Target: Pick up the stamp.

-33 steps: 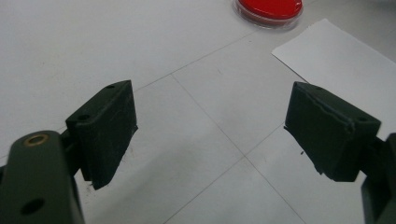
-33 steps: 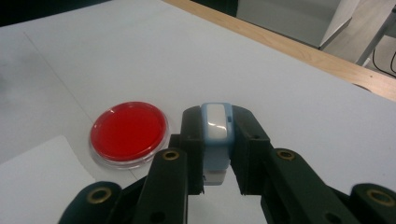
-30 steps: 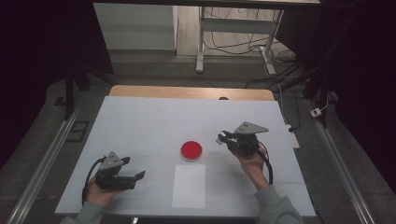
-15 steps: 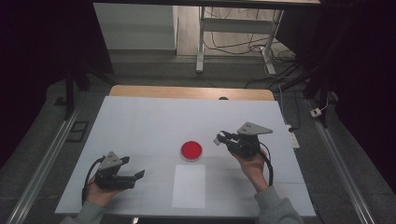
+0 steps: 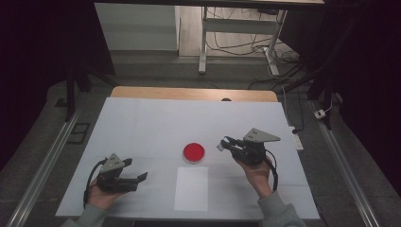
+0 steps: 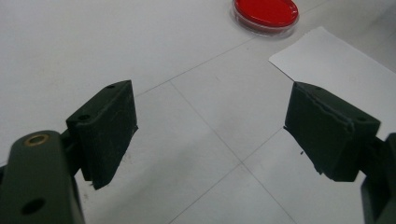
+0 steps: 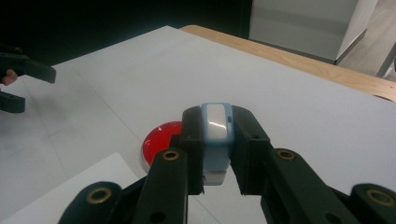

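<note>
Item: small blue-and-white block [image 7: 215, 135], being carried by the right gripper [image 5: 227, 143], fingers clamped on it, just right of the red dish [image 5: 194, 152]. Placement is looking not yet done. Left gripper [image 5: 137, 179] is resting near the front edge, fingers apart, empty. White surface [image 5: 156, 123] is offering wide open room; paper sheet [image 5: 191, 187] is lying near the front.

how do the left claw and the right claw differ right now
The left claw stands wide open with nothing between its jaws, while the right claw is shut on a small blue and white object. In the high view the left claw lies low over the table near its front left edge, and the right claw is right of the red dish. Both are black, hand-held and point toward the dish.
</note>
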Action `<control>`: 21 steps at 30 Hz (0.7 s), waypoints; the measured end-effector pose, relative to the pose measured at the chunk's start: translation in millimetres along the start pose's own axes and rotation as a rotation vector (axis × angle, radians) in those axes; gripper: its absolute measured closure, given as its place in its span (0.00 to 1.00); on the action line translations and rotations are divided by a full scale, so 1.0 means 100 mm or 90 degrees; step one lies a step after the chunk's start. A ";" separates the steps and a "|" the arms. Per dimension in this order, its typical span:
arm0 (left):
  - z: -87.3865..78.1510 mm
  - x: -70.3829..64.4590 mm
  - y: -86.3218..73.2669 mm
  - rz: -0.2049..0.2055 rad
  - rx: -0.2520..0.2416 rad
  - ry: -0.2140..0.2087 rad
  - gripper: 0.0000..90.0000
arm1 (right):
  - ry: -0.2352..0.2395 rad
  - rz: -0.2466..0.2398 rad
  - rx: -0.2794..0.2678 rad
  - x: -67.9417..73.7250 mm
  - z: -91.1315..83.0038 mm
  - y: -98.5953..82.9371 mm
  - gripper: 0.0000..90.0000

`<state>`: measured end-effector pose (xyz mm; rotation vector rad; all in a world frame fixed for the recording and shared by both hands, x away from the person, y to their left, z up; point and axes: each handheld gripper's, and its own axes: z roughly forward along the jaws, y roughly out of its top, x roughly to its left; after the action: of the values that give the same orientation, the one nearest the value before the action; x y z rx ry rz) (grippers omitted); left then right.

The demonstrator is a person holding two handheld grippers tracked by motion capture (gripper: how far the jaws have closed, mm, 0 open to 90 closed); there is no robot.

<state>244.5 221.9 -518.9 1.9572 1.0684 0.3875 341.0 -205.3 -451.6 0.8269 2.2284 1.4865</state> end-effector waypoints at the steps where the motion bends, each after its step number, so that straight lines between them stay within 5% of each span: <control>1: 0.01 -0.01 0.00 0.002 0.000 0.000 0.19 | 0.000 -0.001 -0.002 0.01 -0.01 0.00 0.84; 21: 0.01 -0.01 0.00 0.007 0.002 0.005 0.19 | 0.028 0.009 -0.022 0.13 -0.04 0.00 0.84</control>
<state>244.7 220.8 -519.8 1.9669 1.0644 0.3995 328.3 -200.0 -449.1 0.8080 2.2267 1.5592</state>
